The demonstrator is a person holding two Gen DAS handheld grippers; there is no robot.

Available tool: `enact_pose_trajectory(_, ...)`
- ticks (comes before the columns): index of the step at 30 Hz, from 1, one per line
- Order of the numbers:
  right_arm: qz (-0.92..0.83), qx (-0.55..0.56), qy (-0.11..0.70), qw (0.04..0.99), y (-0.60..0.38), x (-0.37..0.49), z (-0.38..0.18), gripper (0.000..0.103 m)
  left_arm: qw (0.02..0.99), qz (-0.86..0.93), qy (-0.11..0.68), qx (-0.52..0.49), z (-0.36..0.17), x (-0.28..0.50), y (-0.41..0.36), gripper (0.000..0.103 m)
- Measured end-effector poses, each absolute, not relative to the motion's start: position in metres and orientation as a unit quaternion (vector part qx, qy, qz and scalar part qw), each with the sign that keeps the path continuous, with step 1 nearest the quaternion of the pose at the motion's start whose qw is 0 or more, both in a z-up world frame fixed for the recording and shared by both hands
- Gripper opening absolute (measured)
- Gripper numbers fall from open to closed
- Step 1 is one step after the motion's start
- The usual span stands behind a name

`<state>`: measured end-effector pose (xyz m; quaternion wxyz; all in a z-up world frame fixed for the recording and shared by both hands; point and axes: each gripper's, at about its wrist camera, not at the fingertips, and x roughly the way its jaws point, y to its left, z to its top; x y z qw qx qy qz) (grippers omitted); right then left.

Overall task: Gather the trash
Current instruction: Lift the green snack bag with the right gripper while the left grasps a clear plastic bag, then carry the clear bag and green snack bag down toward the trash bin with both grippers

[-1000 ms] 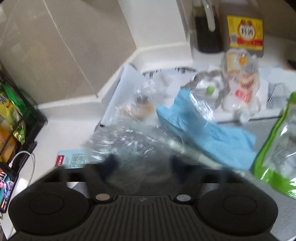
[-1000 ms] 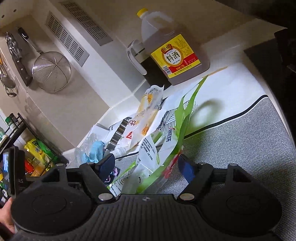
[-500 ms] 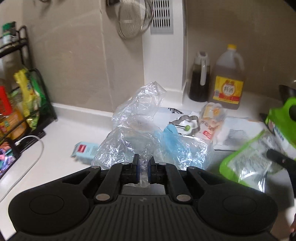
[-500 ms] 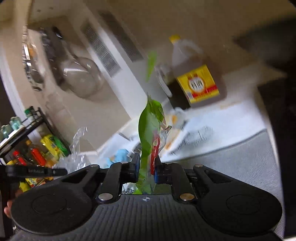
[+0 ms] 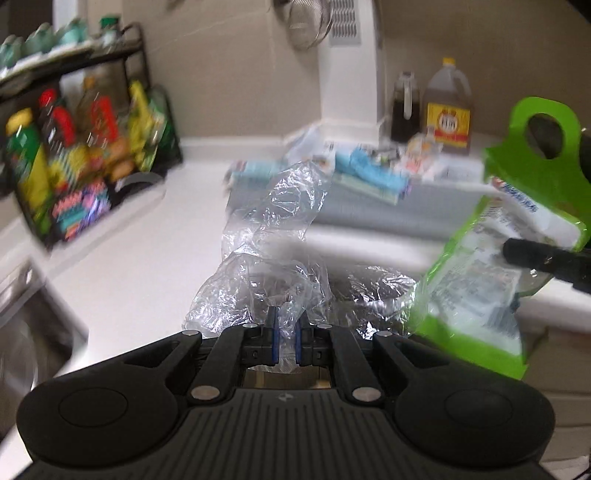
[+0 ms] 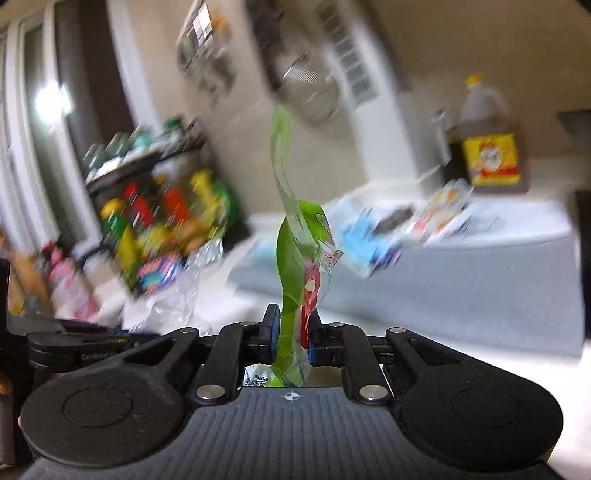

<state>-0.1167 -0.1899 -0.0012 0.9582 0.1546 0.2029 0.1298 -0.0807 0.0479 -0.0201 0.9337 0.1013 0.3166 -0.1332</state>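
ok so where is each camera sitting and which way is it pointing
Left wrist: sits on the left claw, facing along the counter toward the back wall; claw shut on a clear bag; the right claw's finger shows at the right edge.
Right wrist: sits on the right claw, facing the same wall, tilted; claw shut on a green bag, seen edge-on; the other handset shows low at the left.
Shared: both bags, the rack, the yellow-label jug, the strainer.

Both wrappers (clear bag (image 5: 275,236), green pack (image 6: 295,266)) now lifted off the counter.
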Motion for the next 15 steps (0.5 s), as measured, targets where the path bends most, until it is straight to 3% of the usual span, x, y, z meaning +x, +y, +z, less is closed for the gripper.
enact_pose_trajectory(8,0.138,0.081,0.296,0.942,-0.134,-0.15,-0.045,0.016,0.921,-0.075,0.377,0.069,-0.08,-0.137,0.07,0.008)
enact_pose_trajectory(15,0.119,0.062,0.31,0.941,-0.128,-0.158,-0.044,0.016,0.921,-0.083,0.379,0.049,-0.081,-0.148,0.086,0.008)
